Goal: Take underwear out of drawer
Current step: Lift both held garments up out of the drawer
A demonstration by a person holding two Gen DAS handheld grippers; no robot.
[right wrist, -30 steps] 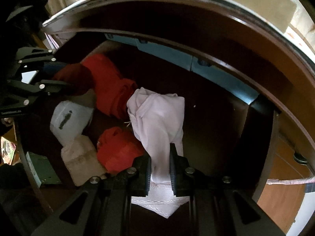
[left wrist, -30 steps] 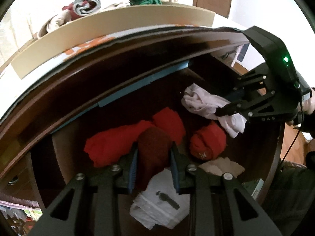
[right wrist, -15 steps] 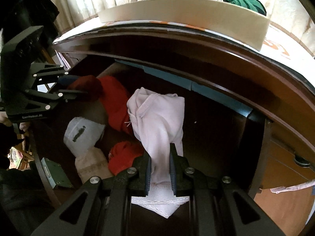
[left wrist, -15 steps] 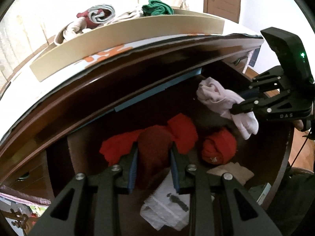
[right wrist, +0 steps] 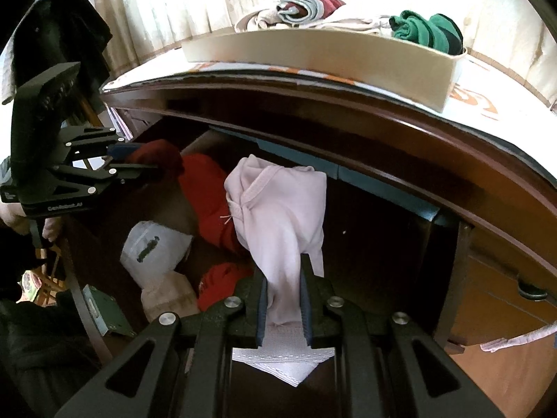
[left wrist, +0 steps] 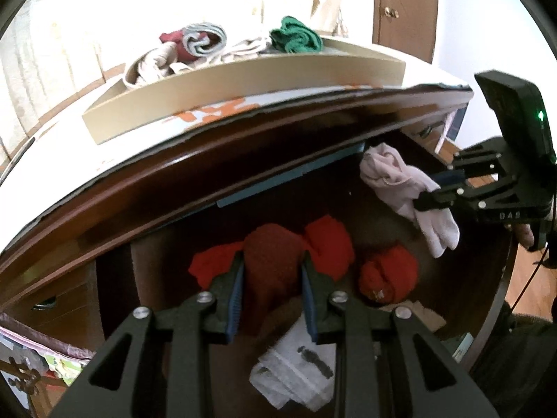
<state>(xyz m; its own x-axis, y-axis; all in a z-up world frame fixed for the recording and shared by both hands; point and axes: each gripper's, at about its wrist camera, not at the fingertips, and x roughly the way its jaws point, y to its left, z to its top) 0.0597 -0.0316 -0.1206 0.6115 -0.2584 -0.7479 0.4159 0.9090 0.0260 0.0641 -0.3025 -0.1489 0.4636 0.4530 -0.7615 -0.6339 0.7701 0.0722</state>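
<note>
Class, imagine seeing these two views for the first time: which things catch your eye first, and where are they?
Each gripper is clamped on a garment above the open drawer: the right gripper on a pale pink piece, the left gripper on a dark red one. Bright red clothes lie in the drawer below. On the dresser top, a beige tray holds rolled clothes, one green.

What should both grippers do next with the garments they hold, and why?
Probably lift both higher and carry them toward the tray on top. The left gripper is shut on a dark red garment, the right gripper on a pale garment, yet both pieces hang over the open drawer, below the dresser top's edge. The tray already holds clothes.
</note>
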